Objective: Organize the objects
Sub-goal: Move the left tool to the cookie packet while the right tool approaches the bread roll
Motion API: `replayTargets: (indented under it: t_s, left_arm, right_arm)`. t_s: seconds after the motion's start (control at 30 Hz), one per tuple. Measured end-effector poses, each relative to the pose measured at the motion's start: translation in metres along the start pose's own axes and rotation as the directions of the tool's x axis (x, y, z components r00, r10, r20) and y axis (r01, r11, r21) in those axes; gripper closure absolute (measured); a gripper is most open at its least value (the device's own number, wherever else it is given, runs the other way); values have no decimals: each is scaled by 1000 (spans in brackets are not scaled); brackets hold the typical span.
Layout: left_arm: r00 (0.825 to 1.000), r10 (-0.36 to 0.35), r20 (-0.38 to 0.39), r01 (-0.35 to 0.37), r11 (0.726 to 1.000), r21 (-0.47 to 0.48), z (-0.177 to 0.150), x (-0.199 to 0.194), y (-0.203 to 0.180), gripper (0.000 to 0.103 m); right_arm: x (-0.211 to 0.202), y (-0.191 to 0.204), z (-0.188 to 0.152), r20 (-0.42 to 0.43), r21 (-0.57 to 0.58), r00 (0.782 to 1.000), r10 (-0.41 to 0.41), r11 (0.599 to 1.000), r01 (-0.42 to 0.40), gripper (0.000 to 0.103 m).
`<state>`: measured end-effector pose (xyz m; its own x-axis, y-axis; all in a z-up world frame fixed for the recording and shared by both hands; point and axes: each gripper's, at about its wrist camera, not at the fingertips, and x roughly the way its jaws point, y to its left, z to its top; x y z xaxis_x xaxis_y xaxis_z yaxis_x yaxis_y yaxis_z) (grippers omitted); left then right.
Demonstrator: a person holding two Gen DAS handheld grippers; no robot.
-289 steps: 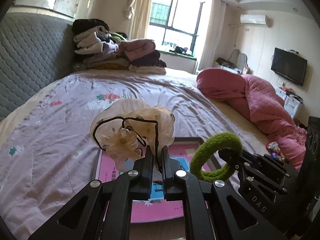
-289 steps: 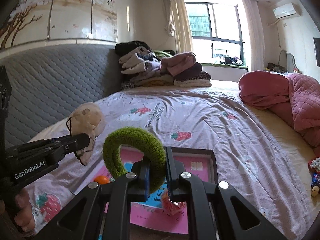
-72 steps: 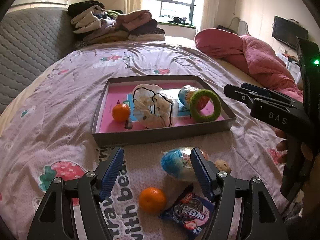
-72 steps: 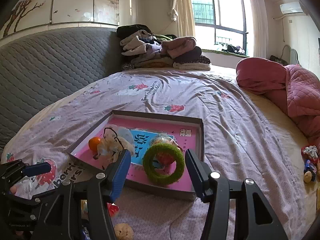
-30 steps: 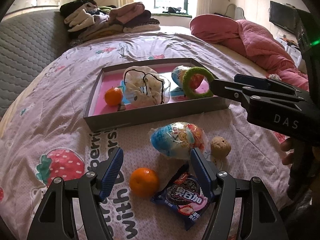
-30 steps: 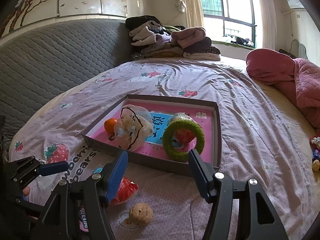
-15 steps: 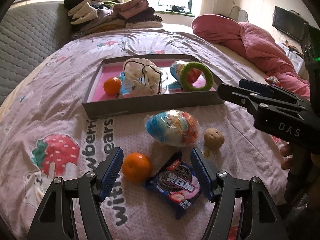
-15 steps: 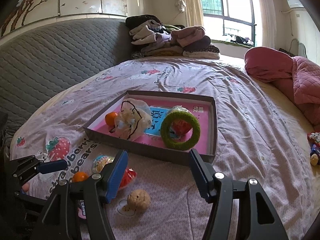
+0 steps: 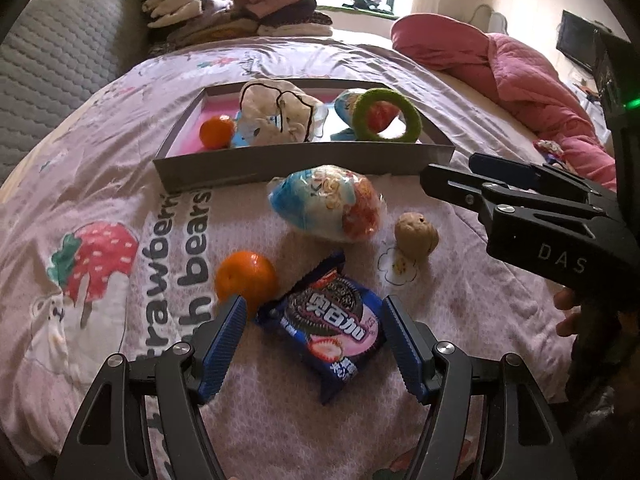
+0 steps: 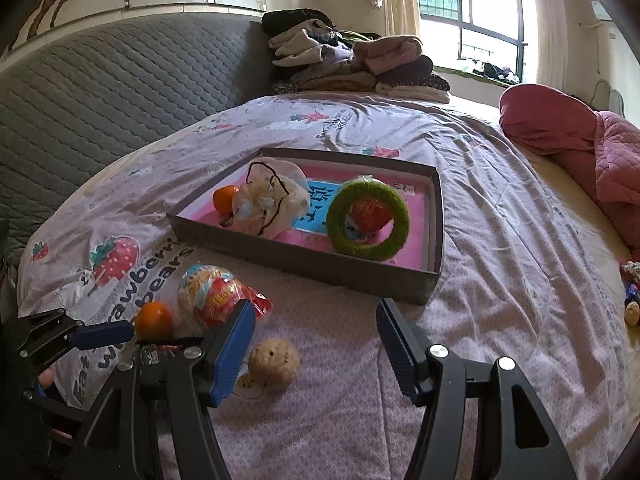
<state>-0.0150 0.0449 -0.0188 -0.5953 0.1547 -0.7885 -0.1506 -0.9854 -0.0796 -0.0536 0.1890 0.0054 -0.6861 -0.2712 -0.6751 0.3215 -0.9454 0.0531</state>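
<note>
A grey tray (image 9: pixel 304 158) (image 10: pixel 304 266) with a pink floor lies on the bed. It holds a green ring (image 9: pixel 387 116) (image 10: pixel 368 220), a cream cloth bundle (image 9: pixel 280 114) (image 10: pixel 270 200), an orange (image 9: pixel 217 131) and a wrapped snack. On the sheet lie an Oreo packet (image 9: pixel 334 322), a loose orange (image 9: pixel 245 278) (image 10: pixel 153 320), a wrapped egg snack (image 9: pixel 328 204) (image 10: pixel 216 292) and a walnut (image 9: pixel 416 234) (image 10: pixel 274 362). My left gripper (image 9: pixel 312 320) is open, its jaws either side of the Oreo packet. My right gripper (image 10: pixel 316 324) is open and empty above the sheet beside the walnut.
Folded clothes (image 10: pixel 352 62) are piled at the bed's head by the grey headboard (image 10: pixel 100 100). A pink quilt (image 9: pixel 500 60) lies at the right. Small toys (image 10: pixel 632 296) sit at the bed's right edge.
Both grippers let go of the cloth bundle and green ring into the tray and drew back. The left gripper has come down closer around the Oreo packet.
</note>
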Motion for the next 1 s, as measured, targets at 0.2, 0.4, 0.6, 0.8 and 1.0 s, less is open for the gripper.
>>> replayTargets:
  t_s: [0.2,0.4,0.6,0.8,1.0]
  left_arm:
    - [1000,-3,7,3,999,-32,0,-3,-2,32]
    - [1000,27,-8,-28,999,-34,3,3,-13,32]
    - [998,65,-15,-66,997,-31,4,8,-17,32]
    - [998,61,-32,-63,996,-59,2,7,-11,31]
    - [995,54,-82,-60,995,-75,-4,10,-6,29]
  right_arm:
    - [0,-1,-3,-7,-5,1000,1,1000,-1,41]
    - [-2,-1,-3,-4,-6,1000,0,1000,0,41]
    - [5,1,-7,-33,-19,999,7,1000,-7,41]
    - [16,5,-13,-83,-19,996,34,999,-35,41]
    - [23,9,-15,-119,-2,990,73,997,-74,41]
